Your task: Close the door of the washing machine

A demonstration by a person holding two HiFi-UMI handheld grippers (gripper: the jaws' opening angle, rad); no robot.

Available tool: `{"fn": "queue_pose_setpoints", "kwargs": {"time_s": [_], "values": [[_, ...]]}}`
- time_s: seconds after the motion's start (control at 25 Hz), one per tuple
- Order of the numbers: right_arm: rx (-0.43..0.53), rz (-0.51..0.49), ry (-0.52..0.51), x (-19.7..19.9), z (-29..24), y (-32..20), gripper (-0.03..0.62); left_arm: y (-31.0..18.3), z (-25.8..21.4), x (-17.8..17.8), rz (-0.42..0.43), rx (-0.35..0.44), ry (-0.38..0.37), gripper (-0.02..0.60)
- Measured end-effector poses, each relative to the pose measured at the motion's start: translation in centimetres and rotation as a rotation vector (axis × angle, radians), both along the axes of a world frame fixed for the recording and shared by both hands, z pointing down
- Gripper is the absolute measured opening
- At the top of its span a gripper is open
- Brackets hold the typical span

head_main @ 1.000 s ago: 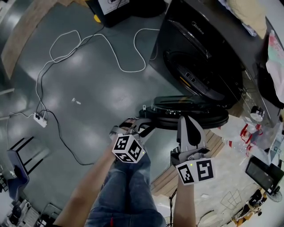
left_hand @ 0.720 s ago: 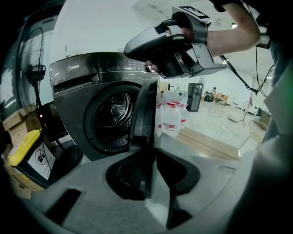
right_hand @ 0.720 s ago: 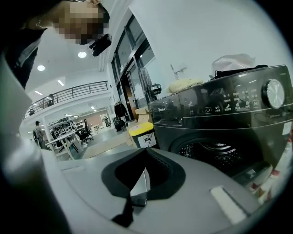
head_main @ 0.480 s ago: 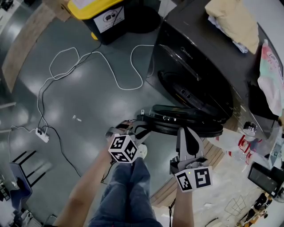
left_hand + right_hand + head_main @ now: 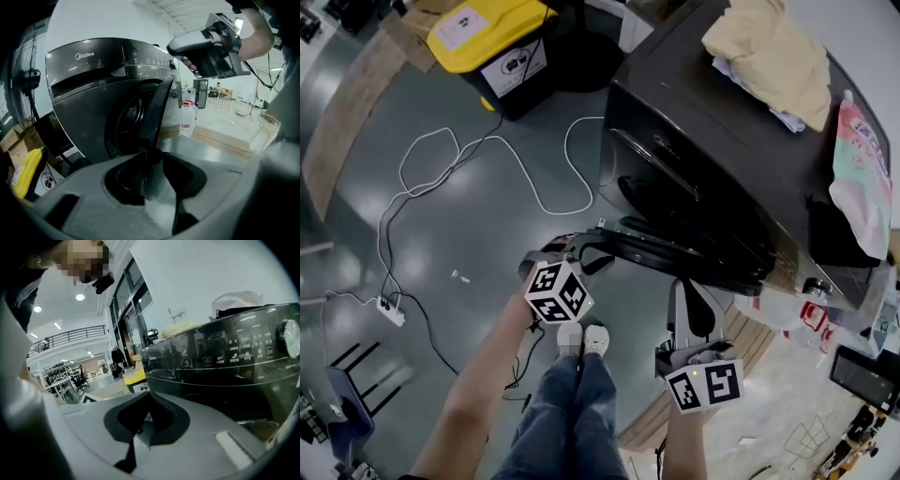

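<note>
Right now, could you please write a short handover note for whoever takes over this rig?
Left tool: jaws apart and have just been opening; the door edge stands between them, not clamped.
Right tool: shut, empty, close to the door's outer face; contact unclear.
Washing machine: the door stands ajar, partway towards the drum opening.
Done: door is partly swung in.
Left: push the door fully shut until it seats, then draw both tools clear.
</note>
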State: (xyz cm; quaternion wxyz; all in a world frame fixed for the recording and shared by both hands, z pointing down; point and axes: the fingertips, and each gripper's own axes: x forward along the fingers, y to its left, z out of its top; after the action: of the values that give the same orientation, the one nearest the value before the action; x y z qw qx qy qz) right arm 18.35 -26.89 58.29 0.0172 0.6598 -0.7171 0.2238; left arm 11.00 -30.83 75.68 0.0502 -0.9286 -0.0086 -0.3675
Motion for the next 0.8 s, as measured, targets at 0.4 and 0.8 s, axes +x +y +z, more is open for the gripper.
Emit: {"fn": "queue_pose_setpoints", "kwargs": {"time_s": [0.4,0.8], "values": [[-0.018,0.039,-0.005,1.8,1.2,0.6,0.012,-6.4,-0.3,4.1,0.074,0.049,-0.002,0.12],[-0.027,0.079,-0.013,3.5,1.8,1.3,0.012,-9.3,-0.5,6.8,0.077,0.041,-0.029,0.124]]}}
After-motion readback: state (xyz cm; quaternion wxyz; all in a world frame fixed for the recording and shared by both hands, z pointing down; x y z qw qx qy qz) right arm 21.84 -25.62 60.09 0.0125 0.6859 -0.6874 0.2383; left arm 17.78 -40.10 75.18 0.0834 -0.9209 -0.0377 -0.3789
